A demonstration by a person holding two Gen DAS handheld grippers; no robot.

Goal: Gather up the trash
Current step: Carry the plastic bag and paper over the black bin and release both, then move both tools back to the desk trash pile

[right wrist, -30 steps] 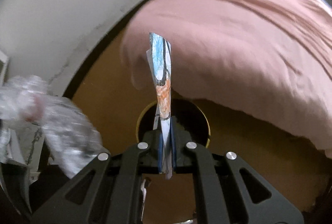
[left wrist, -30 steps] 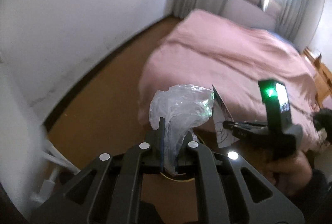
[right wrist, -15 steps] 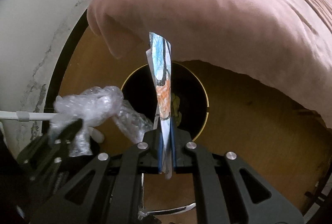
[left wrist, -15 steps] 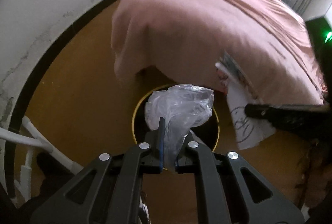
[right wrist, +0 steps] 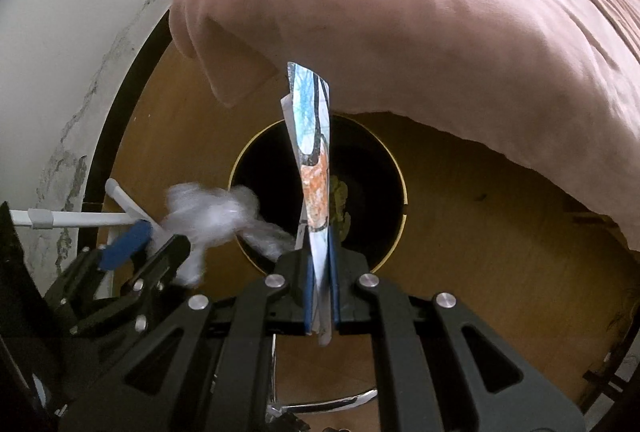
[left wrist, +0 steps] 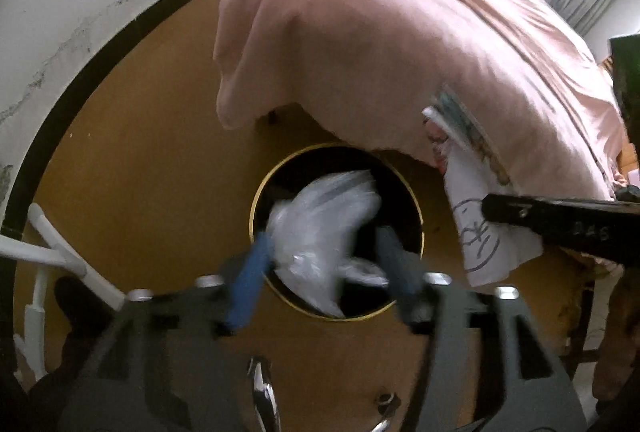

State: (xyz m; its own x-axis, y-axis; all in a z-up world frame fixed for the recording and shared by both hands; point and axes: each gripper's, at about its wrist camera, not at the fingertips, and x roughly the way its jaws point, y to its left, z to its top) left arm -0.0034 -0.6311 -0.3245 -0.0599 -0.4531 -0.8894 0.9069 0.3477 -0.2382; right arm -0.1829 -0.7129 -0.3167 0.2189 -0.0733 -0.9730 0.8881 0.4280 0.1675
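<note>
A round black trash bin with a gold rim [left wrist: 416, 210] [right wrist: 404, 192] stands on the brown floor below both grippers. My left gripper [left wrist: 324, 252] is open, and the clear plastic bag [left wrist: 320, 228] is loose between its spread fingers, over the bin's mouth. In the right wrist view the bag [right wrist: 208, 212] is a white blur beside the left gripper's blue pad. My right gripper [right wrist: 319, 260] is shut on a folded colored paper [right wrist: 312, 148] that stands upright over the bin. The paper also shows in the left wrist view [left wrist: 476, 208].
A bed with a pink cover [left wrist: 400, 44] [right wrist: 440, 16] overhangs the floor just beyond the bin. A white wall with a black baseboard [left wrist: 100, 32] curves along the left. A white rack [left wrist: 48, 256] stands at the left. Some trash [right wrist: 340, 204] lies inside the bin.
My left gripper has opened and let go of the plastic bag, which now drops toward the bin. Both grippers have come closer over the bin. The right gripper still holds the paper.
</note>
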